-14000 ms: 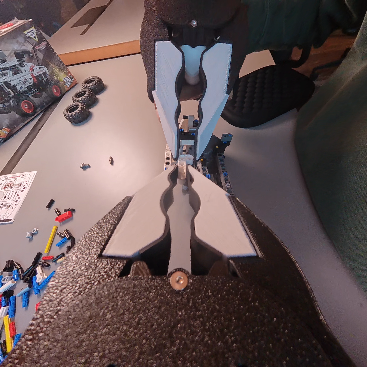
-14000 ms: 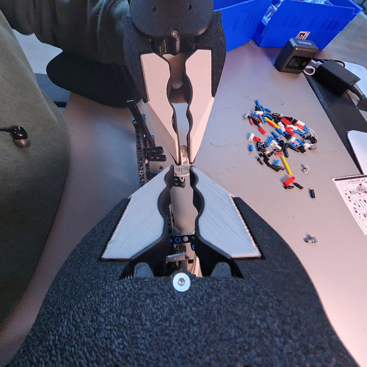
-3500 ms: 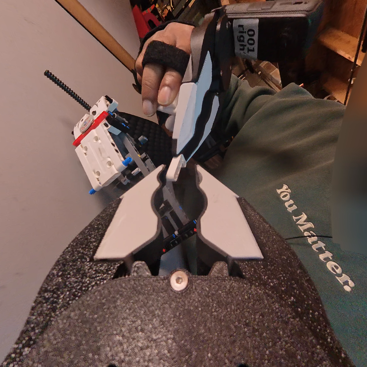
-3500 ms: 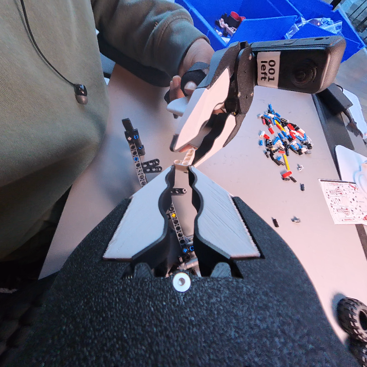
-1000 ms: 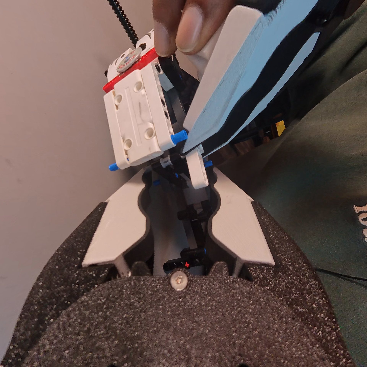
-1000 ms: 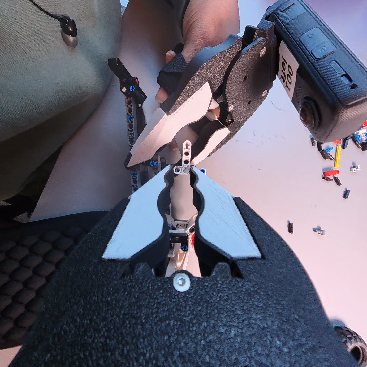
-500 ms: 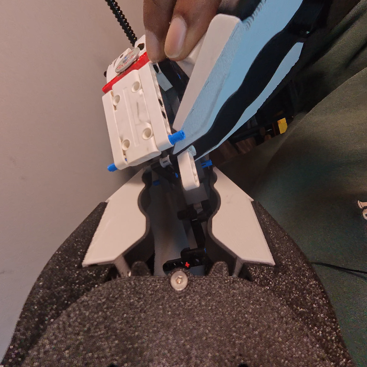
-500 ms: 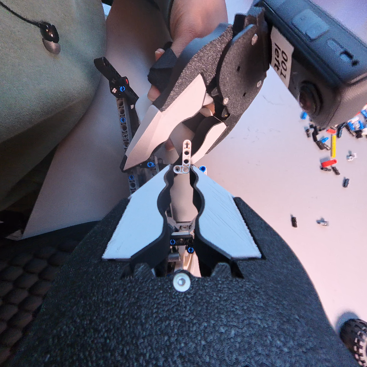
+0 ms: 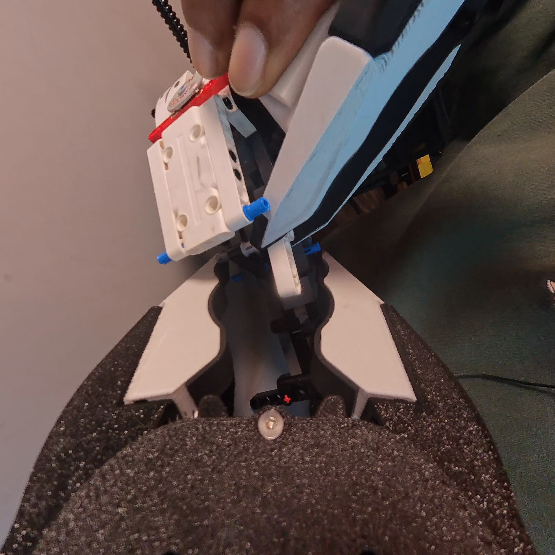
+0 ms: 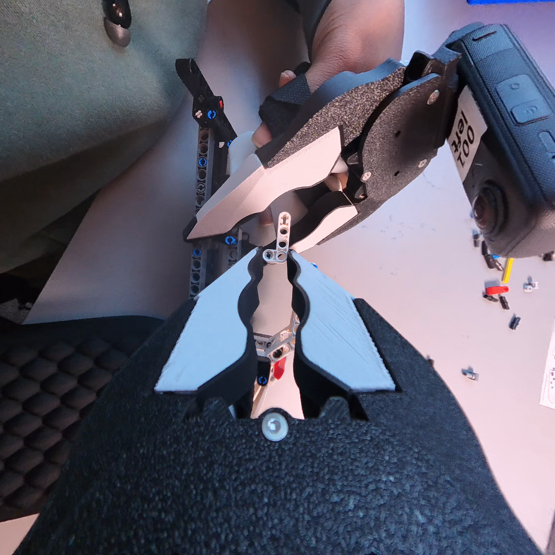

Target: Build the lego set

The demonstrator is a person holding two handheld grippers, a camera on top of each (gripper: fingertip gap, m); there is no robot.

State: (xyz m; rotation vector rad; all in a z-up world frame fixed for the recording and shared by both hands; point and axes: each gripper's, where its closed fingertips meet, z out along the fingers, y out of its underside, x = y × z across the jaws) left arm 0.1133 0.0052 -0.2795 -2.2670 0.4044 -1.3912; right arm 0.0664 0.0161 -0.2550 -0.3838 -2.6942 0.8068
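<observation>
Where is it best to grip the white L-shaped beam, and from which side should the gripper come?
Probably as the right gripper does now: clamp the L-shaped beam across its short leg, from the end opposite the long arm. That arm then sticks out beyond the fingertips, with its holes free for mating with the chassis.

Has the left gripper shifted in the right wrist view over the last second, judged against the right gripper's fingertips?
Barely: the left gripper stays just above the L-shaped white beam.

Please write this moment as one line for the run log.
right tongs: shut on white L-beam | left tongs: open around chassis
</observation>
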